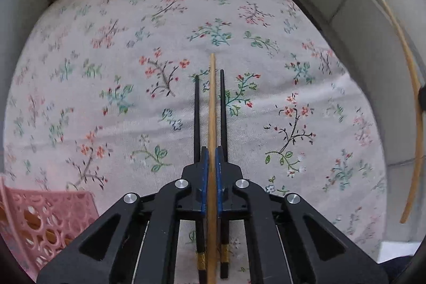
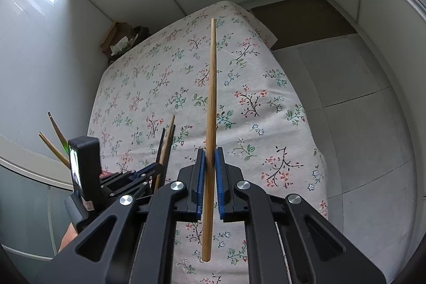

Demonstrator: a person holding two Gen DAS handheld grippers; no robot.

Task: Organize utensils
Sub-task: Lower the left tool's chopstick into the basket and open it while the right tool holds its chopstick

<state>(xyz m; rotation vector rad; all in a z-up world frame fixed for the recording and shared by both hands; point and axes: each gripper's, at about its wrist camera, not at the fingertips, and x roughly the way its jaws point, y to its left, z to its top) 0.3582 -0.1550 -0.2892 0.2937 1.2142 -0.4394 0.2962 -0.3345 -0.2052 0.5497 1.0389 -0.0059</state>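
My left gripper (image 1: 211, 151) is shut on a pale bamboo chopstick (image 1: 212, 97), low over the floral cloth. Two black chopsticks (image 1: 196, 119) with gold bands run parallel on either side of it and appear to lie on the cloth. A pink perforated basket (image 1: 40, 217) sits at the lower left with brown sticks inside. My right gripper (image 2: 210, 159) is shut on a second bamboo chopstick (image 2: 212, 84), held above the table. That chopstick also shows at the right edge of the left wrist view (image 1: 415, 97). The right wrist view shows the left gripper (image 2: 149, 172) at lower left.
The floral tablecloth (image 1: 119, 31) covers a table with a tiled floor (image 2: 346, 97) to its right. A brown box with tissue (image 2: 119, 41) sits off the far left corner. Several chopsticks (image 2: 53, 140) stick up behind the left gripper's body. White cupboards line the back.
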